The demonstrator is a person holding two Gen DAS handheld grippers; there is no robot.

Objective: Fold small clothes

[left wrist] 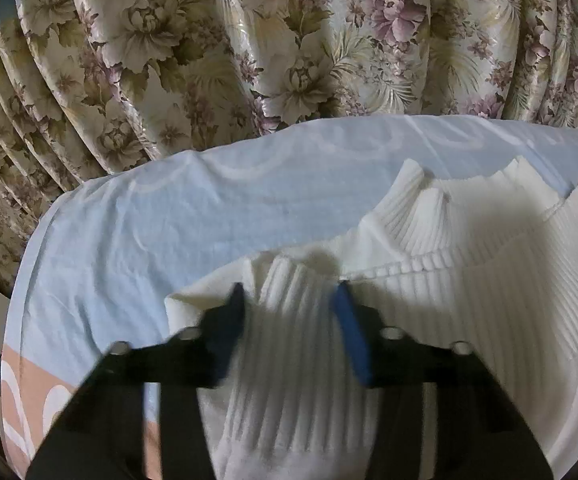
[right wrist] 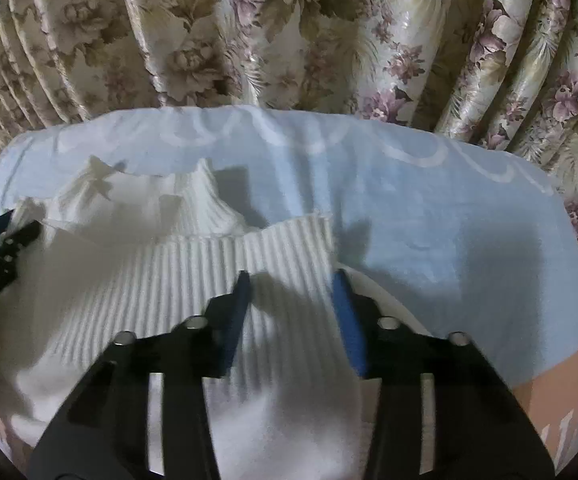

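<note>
**Inspector A:** The left claw [left wrist: 291,292] is being held with its fingers spread apart, nothing pinched between them. Ribbed white knit is lying in the gap, and the blue pads [left wrist: 351,336] are standing to either side of a raised fold of it.

**Inspector B:** Confirmed. The right claw [right wrist: 293,280] is likewise being held spread, with its fingers straddling the right-hand corner of the same garment. Whether the pads are touching the fabric cannot be told from either view; both are slightly blurred.

**Inspector A:** The white ribbed sweater [left wrist: 429,248] is being recorded as lying on the bed, spread across the pale blue sheet [left wrist: 169,220]. Its turtleneck collar is standing up at the far edge, rumpled into peaks.

**Inspector B:** In the right wrist view the sweater [right wrist: 193,264] is being seen with a folded ribbed edge running across it, ending in a squared corner just ahead of the right claw. The left claw [right wrist: 13,224] is being seen at the left margin, against the garment's far-left edge.

**Inspector A:** A peach band with white curved markings [left wrist: 29,392] is being noted at the sheet's near edge.

**Inspector B:** Beyond the bed, a pleated floral curtain [right wrist: 289,32] is being seen hanging across the whole background.
</note>
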